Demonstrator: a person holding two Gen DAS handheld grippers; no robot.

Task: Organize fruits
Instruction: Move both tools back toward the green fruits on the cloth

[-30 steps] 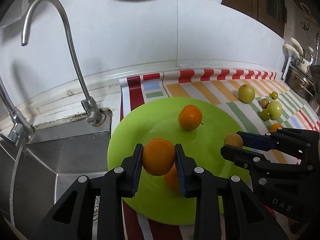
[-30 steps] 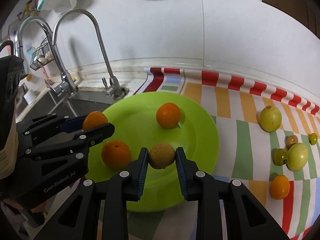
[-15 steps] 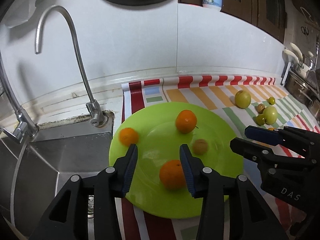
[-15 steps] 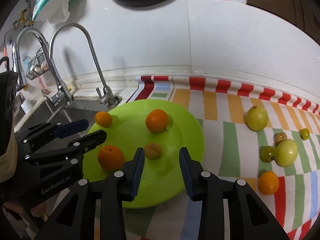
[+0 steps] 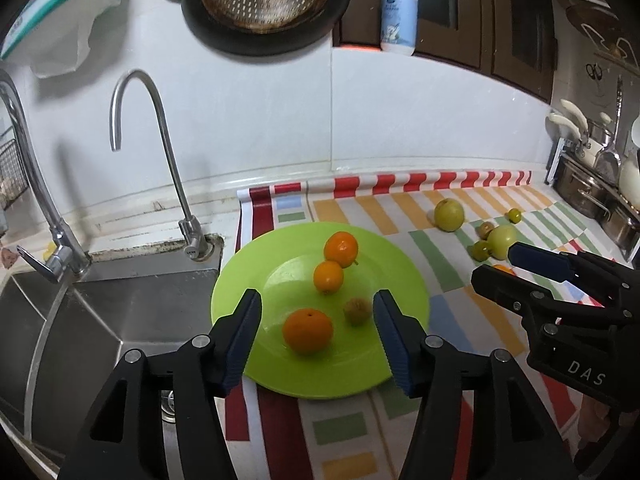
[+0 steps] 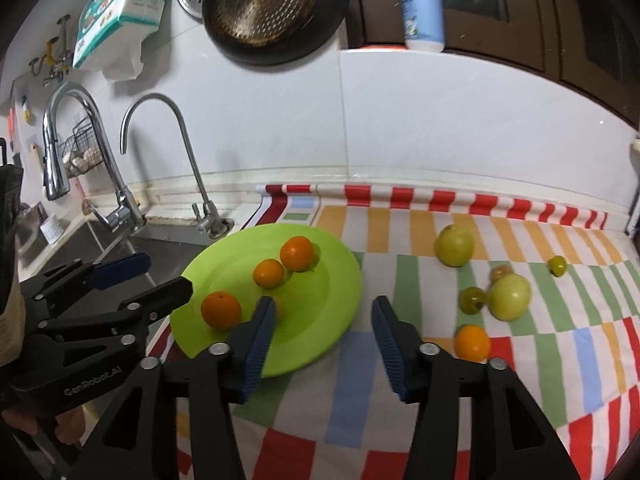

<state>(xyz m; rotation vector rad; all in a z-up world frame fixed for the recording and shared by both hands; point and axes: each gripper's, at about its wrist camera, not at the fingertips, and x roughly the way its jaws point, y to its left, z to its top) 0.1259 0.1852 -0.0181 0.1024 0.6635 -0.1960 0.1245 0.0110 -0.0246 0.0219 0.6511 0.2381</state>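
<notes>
Claws both wide open, gripping nothing: left claw [image 5: 317,334] above plate [image 5: 404,280], right claw [image 6: 323,334] above plate's right rim. Three oranges [image 5: 307,330] and brown fruit [image 5: 357,311] on plate. Loose on striped cloth [image 6: 420,276] on bench, well right of plate: orange [image 6: 472,343], green fruits [image 6: 454,245], small ones.
</notes>
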